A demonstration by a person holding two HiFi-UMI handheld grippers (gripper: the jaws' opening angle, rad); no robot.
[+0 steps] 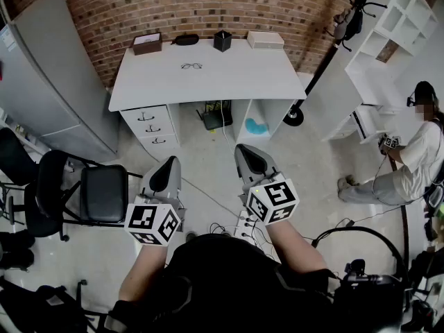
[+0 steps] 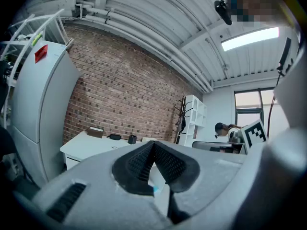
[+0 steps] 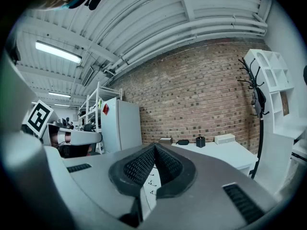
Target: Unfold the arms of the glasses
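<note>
The left gripper (image 1: 168,162) and the right gripper (image 1: 245,149) are both shut tight, with nothing in them. The person holds them side by side out in front, pointing level toward the desk (image 1: 236,82). The glasses (image 1: 191,66) lie far off on the desk, a little left of its middle.

Pretty well lit overall, bright and even. In the head view the white-topped bench (image 1: 229,82) has barely a shadow on it, only some dimness in the opening underneath. Light comes from overhead: the long fluorescent ceiling strip (image 2: 249,38) blows out a bit in the left gripper view. Both gripper views are heavy fisheye with black corners, the red brick wall (image 2: 124,99) bows, and the grey left gripper (image 2: 153,145) right at the lens looks soft.
</note>
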